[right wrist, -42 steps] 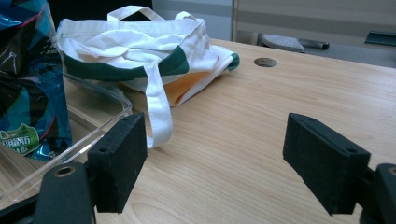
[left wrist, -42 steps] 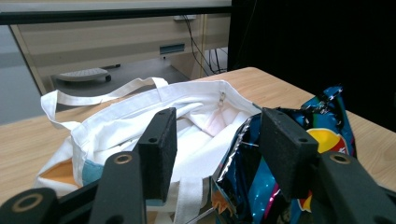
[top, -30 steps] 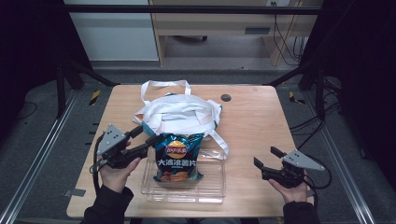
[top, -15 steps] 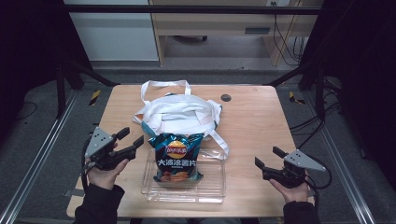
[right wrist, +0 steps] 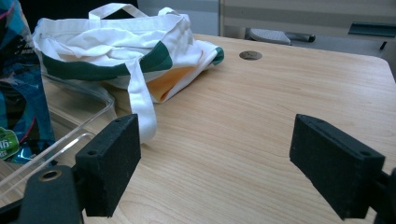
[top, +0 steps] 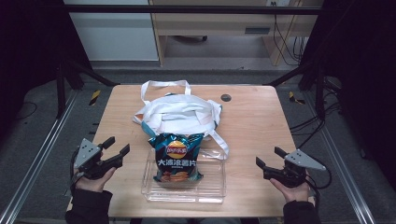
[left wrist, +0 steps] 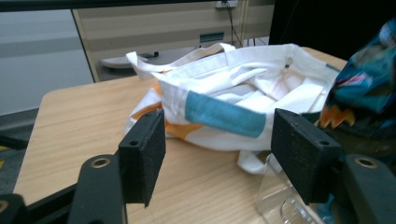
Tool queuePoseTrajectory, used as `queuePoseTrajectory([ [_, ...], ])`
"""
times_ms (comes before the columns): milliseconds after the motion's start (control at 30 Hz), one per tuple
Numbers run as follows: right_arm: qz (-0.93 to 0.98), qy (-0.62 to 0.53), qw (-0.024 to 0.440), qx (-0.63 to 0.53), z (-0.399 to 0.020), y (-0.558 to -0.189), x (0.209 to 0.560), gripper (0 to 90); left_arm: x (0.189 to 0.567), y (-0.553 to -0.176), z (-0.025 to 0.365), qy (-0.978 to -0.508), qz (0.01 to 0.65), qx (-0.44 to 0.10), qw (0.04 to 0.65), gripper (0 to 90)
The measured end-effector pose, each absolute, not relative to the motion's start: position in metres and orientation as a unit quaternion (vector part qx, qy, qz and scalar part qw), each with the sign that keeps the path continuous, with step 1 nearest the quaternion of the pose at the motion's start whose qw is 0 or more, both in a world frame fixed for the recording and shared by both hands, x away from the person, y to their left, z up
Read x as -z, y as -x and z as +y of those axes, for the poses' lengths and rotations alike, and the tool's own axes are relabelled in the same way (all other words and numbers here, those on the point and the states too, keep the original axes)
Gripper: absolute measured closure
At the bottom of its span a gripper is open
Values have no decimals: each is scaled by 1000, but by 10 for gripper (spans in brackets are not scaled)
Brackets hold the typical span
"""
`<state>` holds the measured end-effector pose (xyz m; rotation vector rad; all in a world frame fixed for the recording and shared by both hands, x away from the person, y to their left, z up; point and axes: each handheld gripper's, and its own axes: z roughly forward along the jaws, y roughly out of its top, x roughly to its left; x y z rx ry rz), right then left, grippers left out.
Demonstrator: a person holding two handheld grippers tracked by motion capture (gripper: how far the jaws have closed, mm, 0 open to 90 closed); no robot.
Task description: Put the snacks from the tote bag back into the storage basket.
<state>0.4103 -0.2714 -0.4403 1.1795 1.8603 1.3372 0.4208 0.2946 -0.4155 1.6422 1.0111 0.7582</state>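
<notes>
The table (top: 261,116) carries my white tote bag (top: 180,114) at centre, far side. Nearer me, a clear tray (top: 210,186) holds the chip bag (top: 176,156), its top leaning on the tote. My left gripper (top: 116,148) sits left of the tray, apart from it, jaws wide with nothing between, just been opening. My right gripper (top: 270,158) rests at the right, wide, empty.

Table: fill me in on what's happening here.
A person holds a claw in each hand at a wooden table. A chip bag lies in a clear tray, against a white tote. The left claw, jaws just opening, holds nothing. The right claw is open too, off to the side.
</notes>
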Motion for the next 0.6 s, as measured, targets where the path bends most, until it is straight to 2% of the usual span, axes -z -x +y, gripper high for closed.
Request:
queuePoseTrajectory([
  [333, 688, -454, 275, -495, -278, -413, 444, 164, 451, -426, 301, -706, 430, -305, 473, 319],
  [600, 692, -456, 274, -487, -281, -416, 448, 152, 460, -432, 304, -718, 431, -294, 461, 312],
])
